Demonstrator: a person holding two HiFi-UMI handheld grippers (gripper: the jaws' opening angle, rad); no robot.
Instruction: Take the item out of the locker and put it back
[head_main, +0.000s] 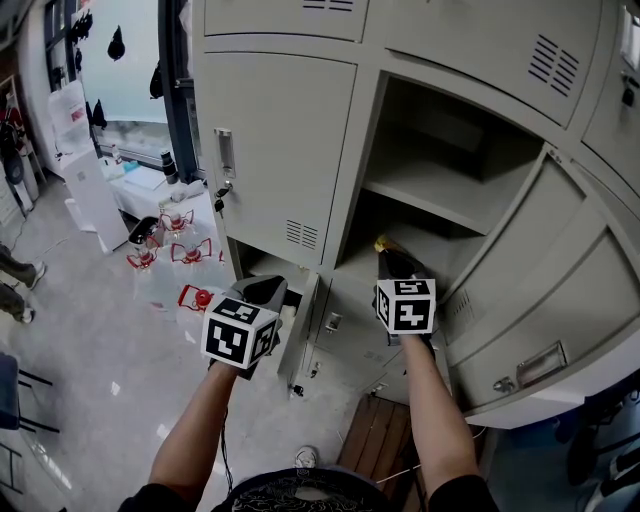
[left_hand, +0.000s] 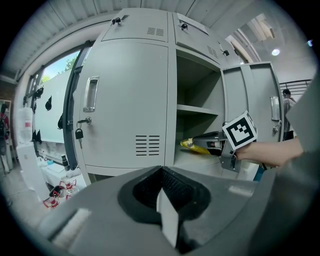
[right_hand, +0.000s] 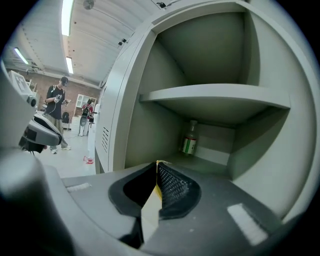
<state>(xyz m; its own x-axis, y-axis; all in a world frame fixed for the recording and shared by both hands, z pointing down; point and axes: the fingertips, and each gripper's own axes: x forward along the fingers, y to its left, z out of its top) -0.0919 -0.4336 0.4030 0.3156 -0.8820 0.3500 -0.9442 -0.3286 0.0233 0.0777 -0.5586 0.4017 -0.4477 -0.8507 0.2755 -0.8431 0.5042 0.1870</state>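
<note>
The grey locker (head_main: 440, 190) stands open, its door (head_main: 545, 270) swung to the right. My right gripper (head_main: 386, 250) reaches into the compartment under the shelf (right_hand: 215, 95), shut on a thin yellow packet (head_main: 381, 241). In the left gripper view the packet (left_hand: 195, 146) sticks out of the right gripper's (left_hand: 212, 137) tip just above the compartment floor. In the right gripper view only a yellow sliver (right_hand: 156, 186) shows between the pressed pads. A small bottle with a green label (right_hand: 189, 138) stands at the compartment's back. My left gripper (head_main: 262, 290) hangs shut and empty before the closed neighbouring door (left_hand: 127, 105).
Several large water bottles with red handles (head_main: 175, 250) stand on the floor at the left beside a white table (head_main: 150, 185). A wooden pallet (head_main: 385, 440) lies under the lockers. Two people (right_hand: 56, 107) stand far off in the room.
</note>
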